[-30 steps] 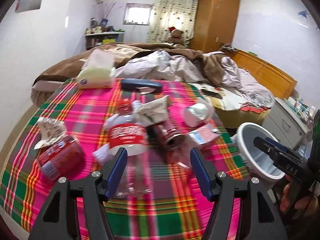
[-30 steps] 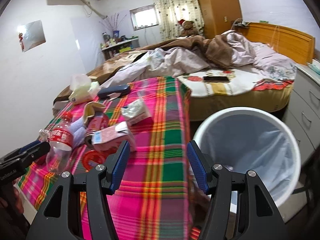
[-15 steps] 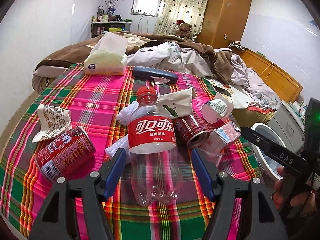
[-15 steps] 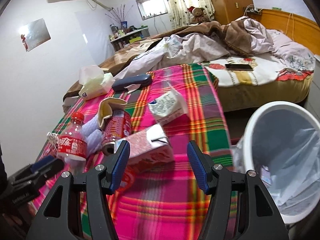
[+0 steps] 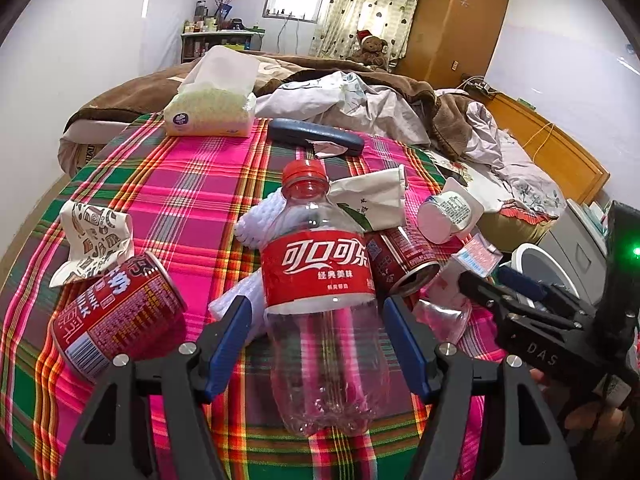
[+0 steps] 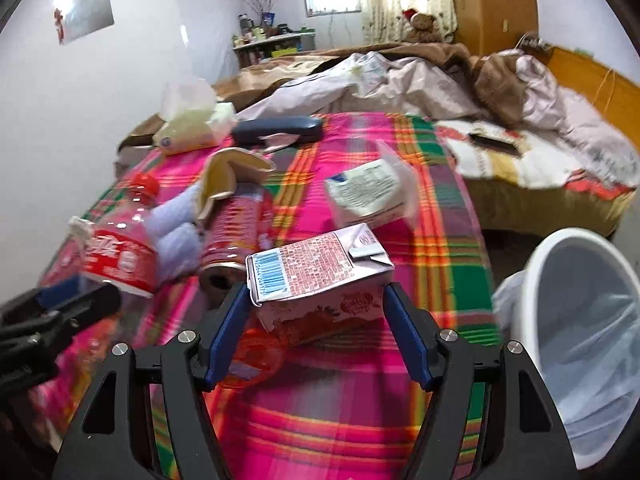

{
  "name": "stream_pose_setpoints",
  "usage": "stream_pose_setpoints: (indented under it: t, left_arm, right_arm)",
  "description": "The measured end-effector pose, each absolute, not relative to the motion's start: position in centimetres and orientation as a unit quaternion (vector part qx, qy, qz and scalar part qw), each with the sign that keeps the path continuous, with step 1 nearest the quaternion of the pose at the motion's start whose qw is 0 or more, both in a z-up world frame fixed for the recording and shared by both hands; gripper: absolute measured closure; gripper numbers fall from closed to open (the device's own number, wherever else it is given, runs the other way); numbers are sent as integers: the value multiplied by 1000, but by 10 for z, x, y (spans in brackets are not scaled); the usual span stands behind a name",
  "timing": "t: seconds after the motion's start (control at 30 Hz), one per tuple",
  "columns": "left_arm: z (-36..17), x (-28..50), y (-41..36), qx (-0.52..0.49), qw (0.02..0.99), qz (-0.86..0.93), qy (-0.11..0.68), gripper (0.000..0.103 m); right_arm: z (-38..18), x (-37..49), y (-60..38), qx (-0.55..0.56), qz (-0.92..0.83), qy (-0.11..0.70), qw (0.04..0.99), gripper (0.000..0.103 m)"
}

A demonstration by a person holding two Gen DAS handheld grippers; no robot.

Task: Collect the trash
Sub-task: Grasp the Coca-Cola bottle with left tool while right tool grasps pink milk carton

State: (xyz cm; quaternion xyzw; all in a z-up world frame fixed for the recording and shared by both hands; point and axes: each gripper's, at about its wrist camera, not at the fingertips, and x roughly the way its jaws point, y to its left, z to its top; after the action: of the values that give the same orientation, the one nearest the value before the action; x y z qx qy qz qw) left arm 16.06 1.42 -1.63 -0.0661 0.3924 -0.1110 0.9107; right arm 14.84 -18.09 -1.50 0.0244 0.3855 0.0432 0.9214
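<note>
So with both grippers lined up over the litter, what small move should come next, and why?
Probably close the left gripper on the empty cola bottle: it already lies between open fingers with gaps either side. The right gripper, jaws opening, straddles the pink carton untouched.

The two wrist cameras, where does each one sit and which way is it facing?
Left wrist: on the left gripper, angled down at the cola bottle between its open fingers; the right gripper shows at right.
Right wrist: on the right gripper, jaws opening around the pink carton; white bin at right.
Shared: bottle, carton, plaid cloth.
</note>
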Motion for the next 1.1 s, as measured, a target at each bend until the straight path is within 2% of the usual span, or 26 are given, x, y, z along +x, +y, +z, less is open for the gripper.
stream_pose_setpoints:
  t: [0.23,0.43,0.63,0.97,1.0,1.07,1.1]
  left_arm:
    - [-22,167,11,-67,906,-114,402,33]
    - [-23,169,8,-74,903,-127,404,33]
    - [-18,174,5,-67,905,-125,402,33]
    - [-27,182,6,-71,901,-105,415,33]
    - [-26,182,6,-73,902,-106,412,33]
    - [-25,182,6,-75,903,-106,411,35]
    - [-25,183,5,-75,903,-107,410,39]
  right_arm:
    - [-14,140,-213,31,5,396,918,33]
    - [0,141,-218,109,23,374,921,33]
    - [-9,169,-196,76,-13,382,921,33]
    - [-17,175,-202,86,-31,400,912,33]
    - [-17,174,-202,86,-30,398,913,34]
    - [-18,172,-203,93,-22,397,913,41]
    - [-17,171,-204,96,-20,396,913,50]
